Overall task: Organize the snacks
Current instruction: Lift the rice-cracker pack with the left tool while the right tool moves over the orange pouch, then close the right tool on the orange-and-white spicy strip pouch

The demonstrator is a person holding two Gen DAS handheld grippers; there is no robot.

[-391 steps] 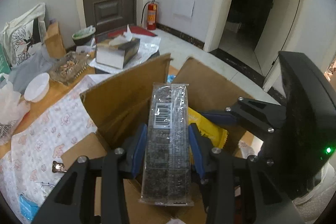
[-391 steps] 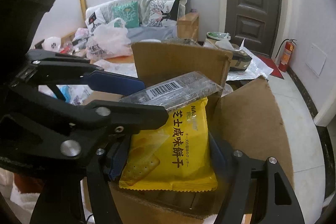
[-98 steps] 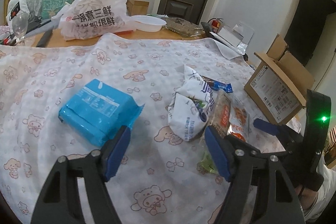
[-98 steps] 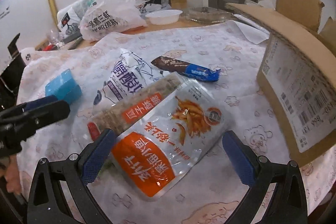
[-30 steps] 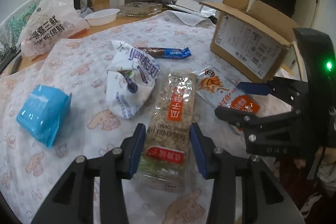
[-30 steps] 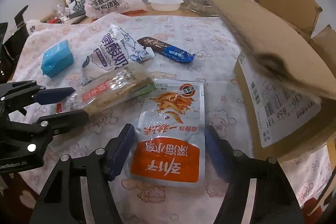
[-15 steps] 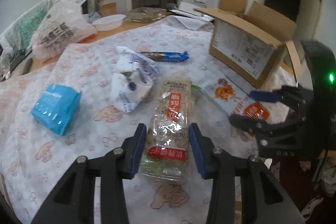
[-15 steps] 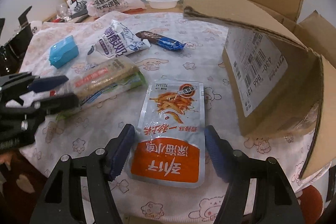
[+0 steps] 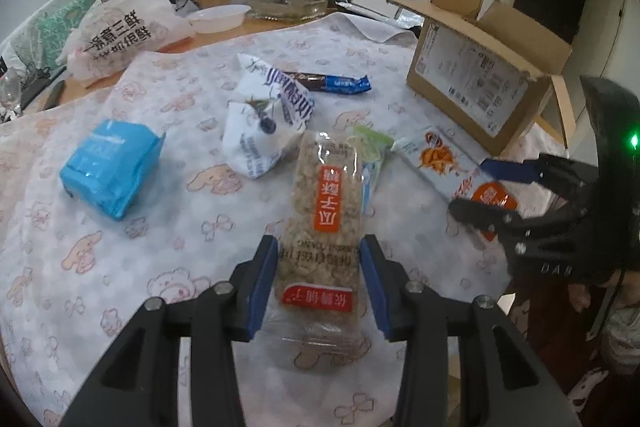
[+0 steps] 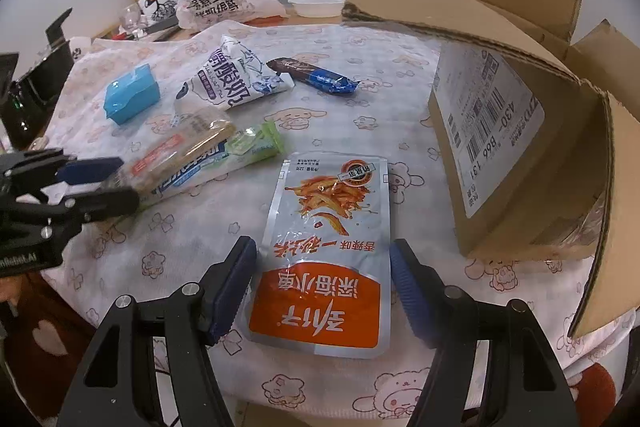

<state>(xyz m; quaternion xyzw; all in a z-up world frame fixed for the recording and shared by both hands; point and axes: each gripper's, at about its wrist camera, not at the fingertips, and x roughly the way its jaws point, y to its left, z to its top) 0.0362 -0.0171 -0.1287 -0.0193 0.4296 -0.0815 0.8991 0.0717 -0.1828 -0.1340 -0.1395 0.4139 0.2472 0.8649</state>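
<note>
My left gripper (image 9: 318, 283) is shut on the near end of a long clear packet of seed brittle (image 9: 328, 203) with a red label, held a little above the table. In the right wrist view that packet (image 10: 180, 151) hangs over a green packet (image 10: 248, 147). My right gripper (image 10: 322, 279) is shut across a silver and orange snack pouch (image 10: 332, 227), both pads against its side edges. An open cardboard box (image 10: 500, 131) stands just right of the pouch, flaps up. From the left wrist view the right gripper (image 9: 470, 187) sits near the box (image 9: 472, 87).
On the bear-print cloth (image 9: 180, 227) lie a blue packet (image 9: 108, 167), a white pouch (image 9: 268, 123) and a dark bar with a blue end (image 9: 332, 83). A white plastic bag (image 9: 120, 31) and a bowl (image 9: 218, 19) sit at the far edge.
The right gripper has drawn back from the box with the pouch between its pads; the box flap now lies to its right instead of overhead. The left gripper keeps its hold.
</note>
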